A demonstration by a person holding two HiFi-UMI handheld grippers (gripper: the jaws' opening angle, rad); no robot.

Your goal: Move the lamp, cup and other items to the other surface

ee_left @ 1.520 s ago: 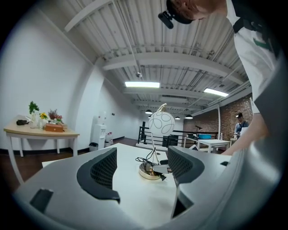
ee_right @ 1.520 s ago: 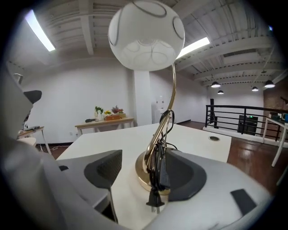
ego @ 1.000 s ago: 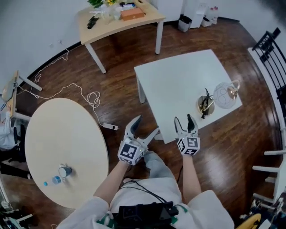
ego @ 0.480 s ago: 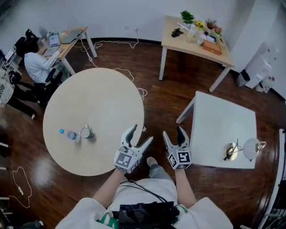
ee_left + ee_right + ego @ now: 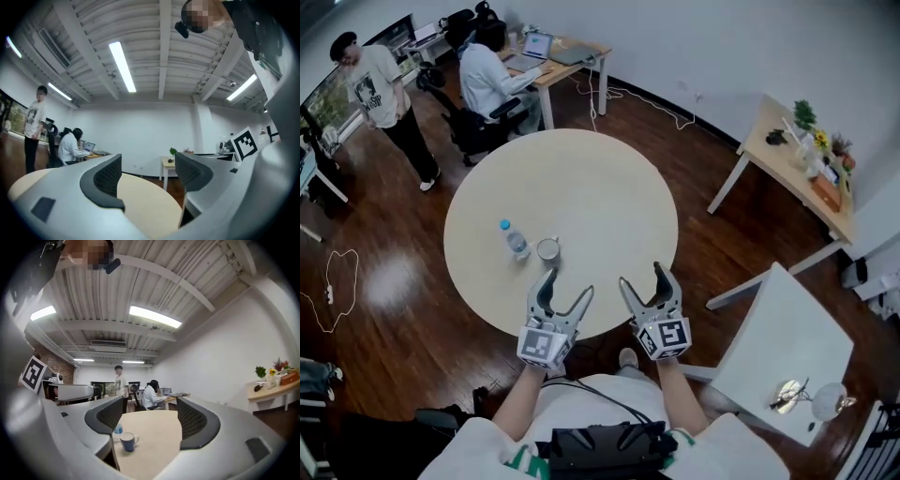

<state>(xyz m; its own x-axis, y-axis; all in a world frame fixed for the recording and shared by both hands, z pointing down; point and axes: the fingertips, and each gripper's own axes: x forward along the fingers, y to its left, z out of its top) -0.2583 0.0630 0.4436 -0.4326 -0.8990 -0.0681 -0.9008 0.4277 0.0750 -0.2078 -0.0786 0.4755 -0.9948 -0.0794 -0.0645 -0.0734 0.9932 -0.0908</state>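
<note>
Cup [image 5: 126, 441]: upright, long axis vertical, handle pointing right in the right gripper view.
Left tool [image 5: 566, 284]: apart, empty.
Right tool [image 5: 641, 275]: just been opening, empty.

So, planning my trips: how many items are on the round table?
2: a clear blue-capped plastic bottle and a blue mug beside it, on the round beige table; nothing looks hidden.

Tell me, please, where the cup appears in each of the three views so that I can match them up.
Head view: the cup stands on the round table, left of centre, beside a water bottle.
Left gripper view: not in it; only bare tabletop shows.
Right gripper view: the cup sits low, left of centre, bottle behind it.
Shared landmark: the round table.
</note>
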